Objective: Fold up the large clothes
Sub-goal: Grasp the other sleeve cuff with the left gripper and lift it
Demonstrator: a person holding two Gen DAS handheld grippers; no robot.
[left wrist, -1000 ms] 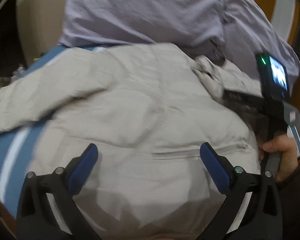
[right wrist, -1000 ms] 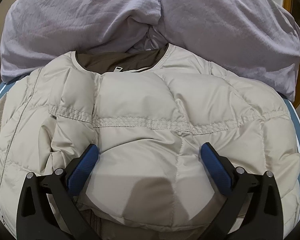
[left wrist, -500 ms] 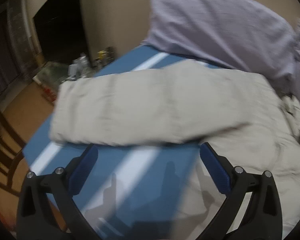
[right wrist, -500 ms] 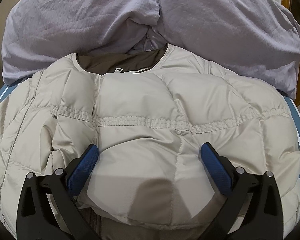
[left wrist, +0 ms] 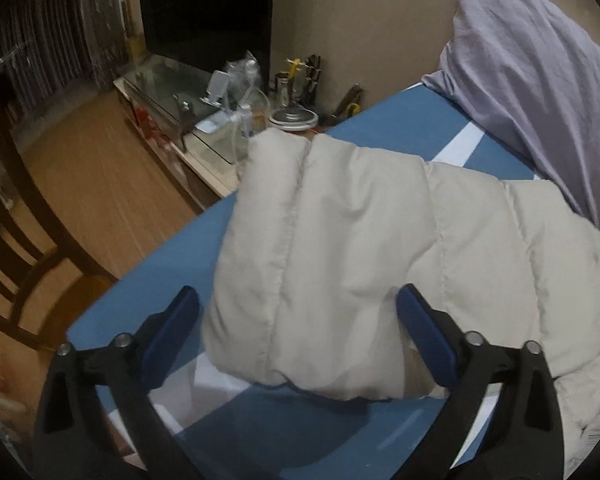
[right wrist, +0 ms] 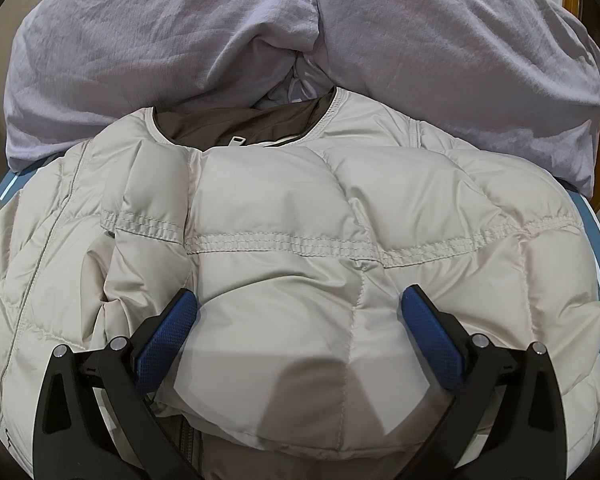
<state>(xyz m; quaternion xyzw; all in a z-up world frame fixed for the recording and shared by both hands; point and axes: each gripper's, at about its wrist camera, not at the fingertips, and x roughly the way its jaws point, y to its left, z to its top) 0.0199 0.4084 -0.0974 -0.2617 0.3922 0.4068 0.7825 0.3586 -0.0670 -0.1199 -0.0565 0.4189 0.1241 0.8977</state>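
Observation:
A cream quilted puffer jacket [right wrist: 280, 200] lies on the bed, its collar toward the pillows and its brown lining showing at the neck. My right gripper [right wrist: 300, 320] hovers over the jacket's chest, jaws wide open, padding bulging between the blue pads. In the left wrist view one sleeve [left wrist: 340, 240] stretches out across the blue sheet toward the bed's edge. My left gripper [left wrist: 296, 320] straddles the sleeve's cuff end. Its jaws are closing but still stand wide, and the left pad is clear of the fabric.
A lilac duvet [right wrist: 180, 40] is bunched behind the jacket, also seen as a lilac duvet [left wrist: 520, 80] at the right. The blue striped sheet [left wrist: 400, 120] ends at the bed's edge. Beyond it stand a cluttered glass table [left wrist: 172, 84], a wooden chair [left wrist: 16, 220] and wood floor.
My left gripper swept from over the jacket's body out along the sleeve to its cuff end, and its view rolled. The right gripper and the jacket's body stayed still.

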